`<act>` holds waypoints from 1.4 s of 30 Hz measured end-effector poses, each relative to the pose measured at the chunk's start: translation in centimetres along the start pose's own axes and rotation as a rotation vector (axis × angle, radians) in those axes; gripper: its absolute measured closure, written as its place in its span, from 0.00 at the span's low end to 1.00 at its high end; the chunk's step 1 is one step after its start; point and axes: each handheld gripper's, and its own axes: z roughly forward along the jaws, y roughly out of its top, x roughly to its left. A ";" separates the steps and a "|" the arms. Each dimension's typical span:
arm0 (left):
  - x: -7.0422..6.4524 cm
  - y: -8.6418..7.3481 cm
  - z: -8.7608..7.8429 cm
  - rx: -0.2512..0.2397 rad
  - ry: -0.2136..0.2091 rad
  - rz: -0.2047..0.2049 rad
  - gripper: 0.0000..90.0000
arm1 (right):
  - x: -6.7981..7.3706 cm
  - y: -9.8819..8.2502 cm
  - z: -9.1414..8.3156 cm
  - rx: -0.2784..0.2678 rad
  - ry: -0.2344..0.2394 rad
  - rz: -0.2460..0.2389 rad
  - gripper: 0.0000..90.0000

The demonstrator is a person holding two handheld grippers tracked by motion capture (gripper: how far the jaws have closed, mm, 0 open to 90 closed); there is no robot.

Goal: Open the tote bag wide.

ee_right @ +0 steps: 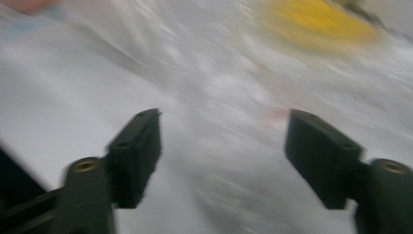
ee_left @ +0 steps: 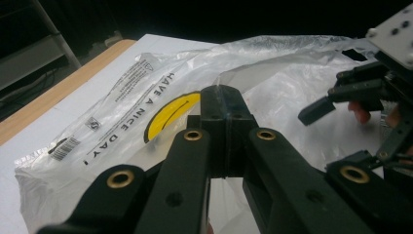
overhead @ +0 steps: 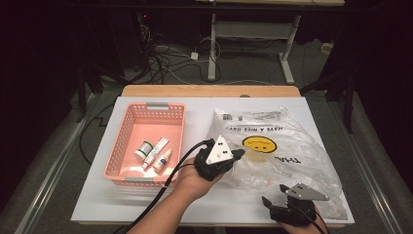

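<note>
A: From the high view, where does the plastic bag [overhead: 282, 146] lie?

B: Crumpled on the right half of the white table [overhead: 204, 204], smiley face up, its lettering upside down from here. The left gripper [overhead: 237, 155] sits at the bag's left edge, on the person's left hand [overhead: 195, 178]. The right gripper [overhead: 267, 201] is at the near edge of the table, by the bag's near corner.

A: Can you read the left jaws from up there?

B: Not well. The left gripper view settles it: the two black jaws are pressed together, with a thin fold of the clear bag pinched at their tips. That view also shows "HAVE A NICE DAY!" beside the yellow smiley [ee_left: 170, 114], and the right gripper [ee_left: 321, 109] farther off over the bag, its jaws apart.

A: And the right gripper view?

B: Badly blurred, but the two jaws stand spread wide with nothing between them, the bag [ee_right: 219, 146] beneath and a yellow smear of the smiley [ee_right: 316, 24] at the top.

A: Anything the gripper views miss?

B: The pink basket [overhead: 122, 146] on the left of the table, holding a small jar [overhead: 143, 149], a tube [overhead: 156, 151] and a dropper bottle [overhead: 164, 159], well apart from the bag.
</note>
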 end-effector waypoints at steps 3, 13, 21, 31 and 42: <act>-0.1 -0.3 0.1 0.009 0.003 0.006 0.98 | -0.4 -0.2 0.6 0.038 -0.035 0.002 0.19; -0.2 -1.1 0.5 0.031 0.007 -0.009 0.98 | -0.1 -0.9 1.2 0.045 -0.064 -0.015 0.33; 0.1 -1.4 0.6 0.039 0.012 -0.017 0.98 | -1.2 -1.2 0.6 0.014 -0.093 0.004 0.79; -0.1 -3.2 0.9 0.066 -0.004 -0.049 0.98 | -2.7 0.0 -3.8 -0.204 -0.124 0.058 1.00; -3.3 -5.0 0.5 0.072 -0.091 -0.041 0.98 | -3.8 3.4 -9.4 -0.533 -0.190 0.073 1.00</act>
